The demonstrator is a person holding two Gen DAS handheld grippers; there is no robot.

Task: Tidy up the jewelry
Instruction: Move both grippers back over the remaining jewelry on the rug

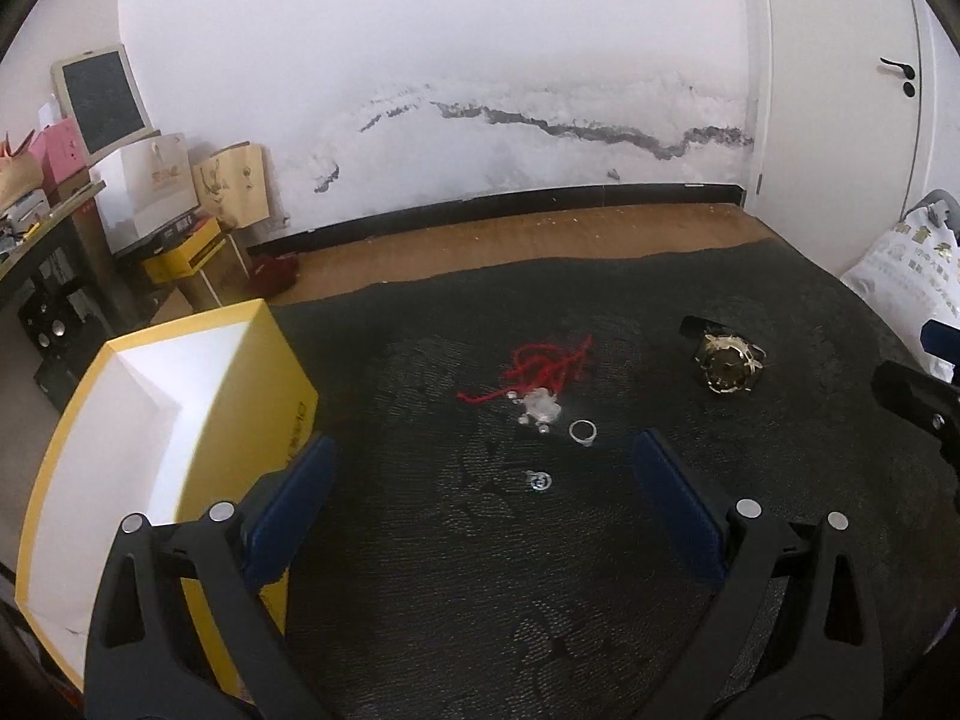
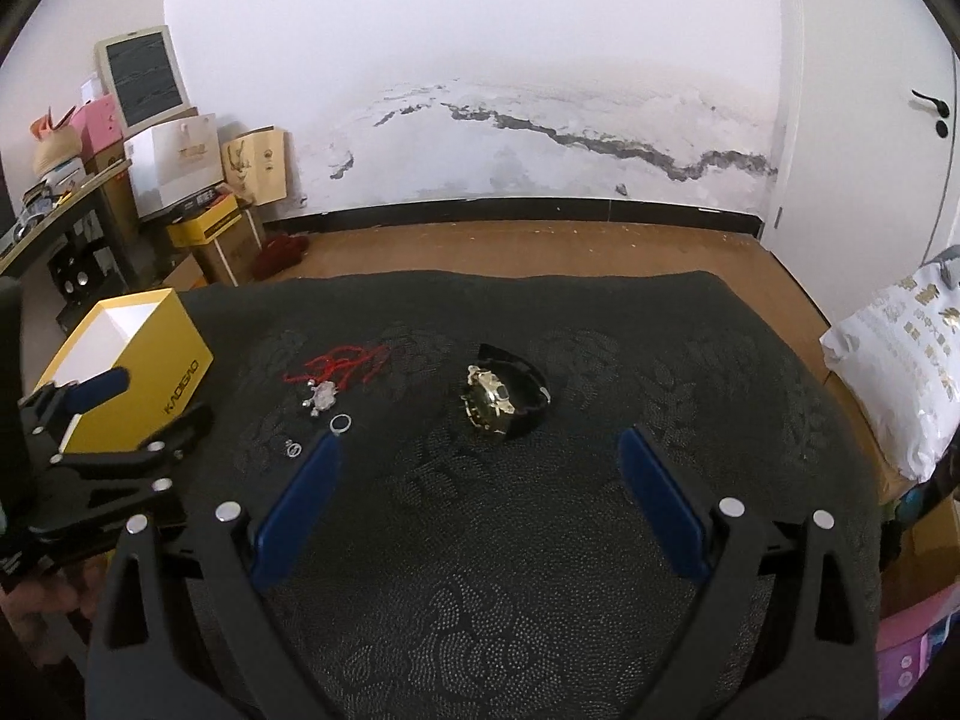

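- The left tool (image 1: 483, 468) hangs over the dark patterned table (image 1: 480, 600) with its blue fingers (image 1: 675, 504) spread wide apart and nothing between them.
- The right tool (image 2: 480, 462) is likewise wide apart and empty, low over the same table.
- A yellow box (image 1: 150, 420) with a white inside stands open at 9 o'clock of the left tool, its wall just beside the left finger.
- A red cord (image 1: 549, 366) with a silver pendant (image 1: 540, 408) lies at 12 o'clock of the left tool.
- A silver ring (image 1: 582, 432) sits just beside the pendant, at its 4 o'clock.
- A small earring (image 1: 538, 480) lies between the left tool's fingertips, apart from the ring.
- A gold-faced watch (image 2: 498, 399) with a black strap rests at 12 o'clock of the right tool, well apart from the cord.
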